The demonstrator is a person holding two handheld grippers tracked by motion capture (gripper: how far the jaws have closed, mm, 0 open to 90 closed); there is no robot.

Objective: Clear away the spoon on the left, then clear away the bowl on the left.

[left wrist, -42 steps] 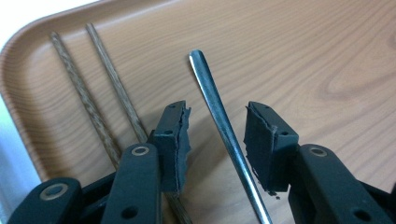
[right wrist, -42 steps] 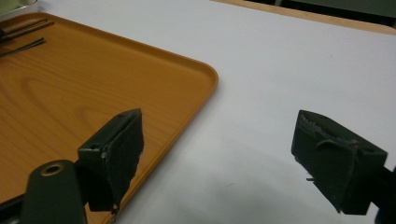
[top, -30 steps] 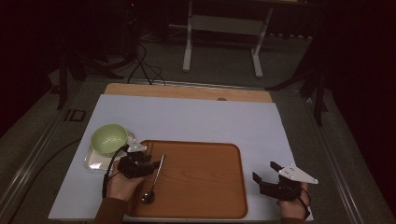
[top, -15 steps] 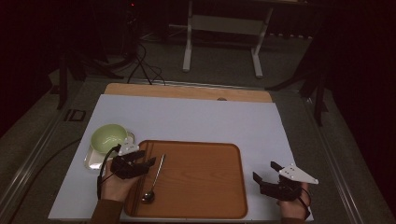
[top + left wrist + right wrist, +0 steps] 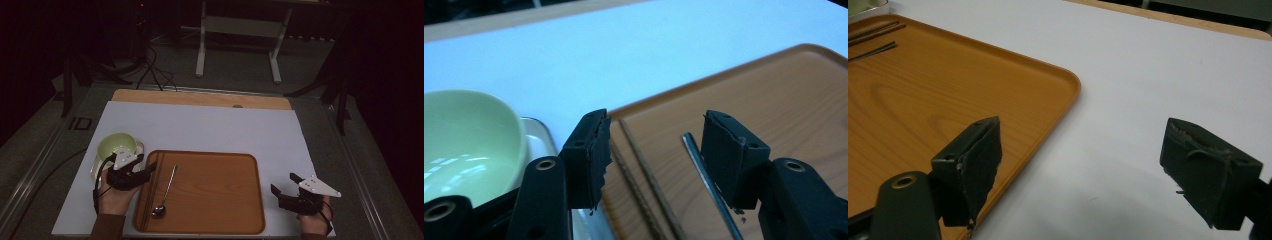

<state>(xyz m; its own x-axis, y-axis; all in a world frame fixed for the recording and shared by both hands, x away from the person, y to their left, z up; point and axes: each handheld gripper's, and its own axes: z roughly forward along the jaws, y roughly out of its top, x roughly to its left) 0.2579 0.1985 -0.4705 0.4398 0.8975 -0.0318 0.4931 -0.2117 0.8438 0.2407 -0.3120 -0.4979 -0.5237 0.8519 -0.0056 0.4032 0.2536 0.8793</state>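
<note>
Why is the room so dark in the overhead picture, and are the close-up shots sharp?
High view: light falls on the table alone, the floor behind is near black. Left gripper view: the fingers are soft, the bowl shows pale glare patches, the tray blurs farther off. Right gripper view: fingers slightly blurred, tray rim fairly crisp, faint shadow on the table.

left gripper (image 5: 145, 172) drawn back from spoon (image 5: 166, 192), jaws opening

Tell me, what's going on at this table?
A person holds a two-jaw gripper in each hand. The left gripper hangs at the left edge of a brown tray where a spoon and chopsticks lie; its jaws have just been opening, with nothing between them. A green bowl sits left of the tray. The right gripper waits open over the white table, right of the tray.
</note>
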